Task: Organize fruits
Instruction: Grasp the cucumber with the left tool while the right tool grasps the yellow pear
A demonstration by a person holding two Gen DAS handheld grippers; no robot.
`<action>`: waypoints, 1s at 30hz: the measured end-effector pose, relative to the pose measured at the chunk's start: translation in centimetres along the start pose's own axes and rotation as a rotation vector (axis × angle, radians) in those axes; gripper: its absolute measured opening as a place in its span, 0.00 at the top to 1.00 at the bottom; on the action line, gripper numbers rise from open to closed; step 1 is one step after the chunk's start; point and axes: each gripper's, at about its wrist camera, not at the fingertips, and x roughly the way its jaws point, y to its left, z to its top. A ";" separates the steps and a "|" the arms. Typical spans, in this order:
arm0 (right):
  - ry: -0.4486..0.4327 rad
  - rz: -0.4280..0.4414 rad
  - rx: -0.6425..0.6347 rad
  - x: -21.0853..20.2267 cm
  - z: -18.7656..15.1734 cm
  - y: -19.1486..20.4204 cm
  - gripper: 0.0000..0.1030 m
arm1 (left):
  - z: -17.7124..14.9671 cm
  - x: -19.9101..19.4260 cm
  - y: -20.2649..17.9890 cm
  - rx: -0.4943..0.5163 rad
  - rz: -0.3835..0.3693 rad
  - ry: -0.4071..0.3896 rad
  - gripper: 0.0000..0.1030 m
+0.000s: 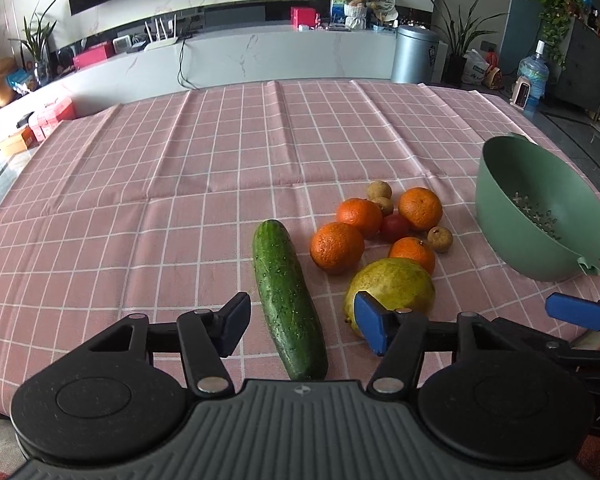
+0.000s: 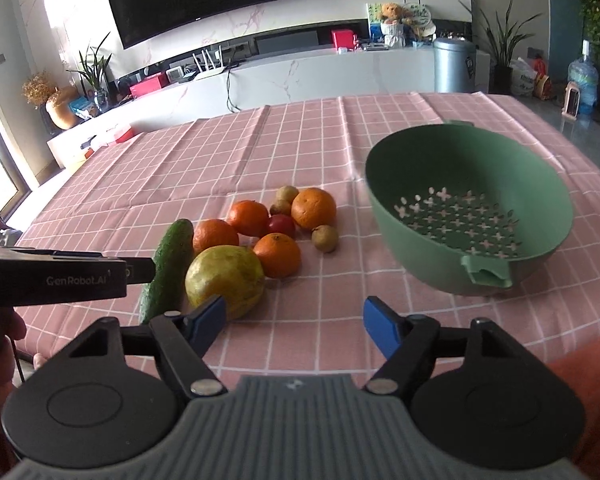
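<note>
Currently the left gripper [image 1: 300, 322] is hovering with fingers spread either side of the cucumber [image 1: 287, 300], not pinching it. Firm, bumpy and long, it should grip best across its middle. Beside it the oranges [image 1: 337, 246] and large yellow-green fruit [image 1: 396, 284] are lying loose, likely heavier and smooth. The right gripper [image 2: 294, 322] is gaping empty near the green colander [image 2: 472, 208].
</note>
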 end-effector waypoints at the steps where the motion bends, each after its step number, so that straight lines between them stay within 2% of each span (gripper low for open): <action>1: 0.010 0.017 0.007 0.6 0.2 0.3 0.31 | 0.2 0.3 0.3 -0.009 -0.004 0.011 0.33; 5: 0.043 0.066 0.034 2.7 1.0 1.3 0.34 | 1.1 1.7 1.3 -0.041 -0.033 0.050 0.38; 11: 0.104 0.124 0.109 5.7 1.6 1.9 0.34 | 1.7 3.8 2.9 -0.128 -0.091 0.097 0.40; 16: 0.134 0.139 0.162 7.5 1.8 1.6 0.33 | 1.6 5.2 3.6 -0.172 -0.131 0.111 0.40; 25: 0.152 0.158 0.164 10.0 1.6 2.1 0.33 | 1.5 7.0 4.5 -0.212 -0.142 0.138 0.45; 30: 0.155 0.180 0.161 10.6 1.5 2.2 0.38 | 1.4 7.6 4.7 -0.227 -0.143 0.142 0.54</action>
